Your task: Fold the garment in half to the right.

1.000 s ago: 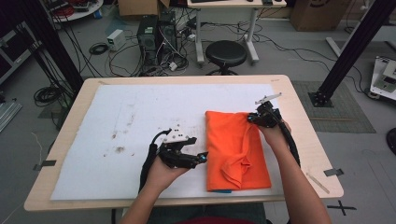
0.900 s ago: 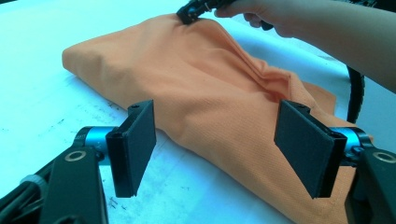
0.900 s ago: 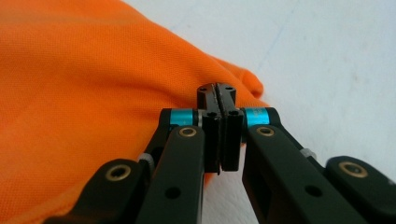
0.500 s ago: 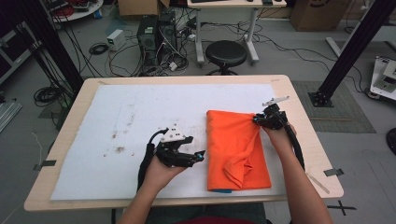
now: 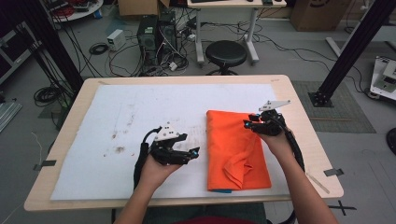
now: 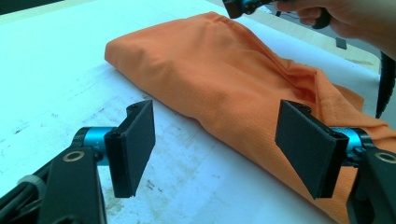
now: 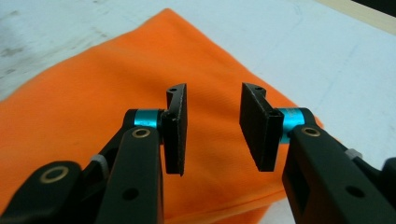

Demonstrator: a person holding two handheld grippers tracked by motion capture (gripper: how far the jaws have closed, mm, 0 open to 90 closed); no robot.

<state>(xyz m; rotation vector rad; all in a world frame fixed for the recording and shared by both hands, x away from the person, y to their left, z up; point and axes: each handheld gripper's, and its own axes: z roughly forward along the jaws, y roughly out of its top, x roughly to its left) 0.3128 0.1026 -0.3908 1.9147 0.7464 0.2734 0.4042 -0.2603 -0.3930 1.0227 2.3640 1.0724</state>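
A folded orange cloth (image 5: 236, 149) lies on the white sheet (image 5: 140, 116) at the table's right half, with a rumpled fold toward its near end. My left gripper (image 5: 192, 152) hovers just left of the cloth's long edge, jaws wide open and empty; its own view shows the cloth (image 6: 224, 70) ahead between the open pads. My right gripper (image 5: 247, 124) sits over the cloth's far right corner, jaws partly open with nothing between them, above the orange cloth (image 7: 93, 93).
The white sheet has dark smudges (image 5: 116, 149) left of centre. The wooden table edge (image 5: 308, 121) runs bare on the right, with tape marks (image 5: 334, 171). A stool (image 5: 226, 52), cables and a computer tower (image 5: 148, 37) stand on the floor behind.
The right gripper has drifted slightly right and toward the near side over the cloth's far right corner. The left gripper has barely shifted, staying beside the cloth's left edge.
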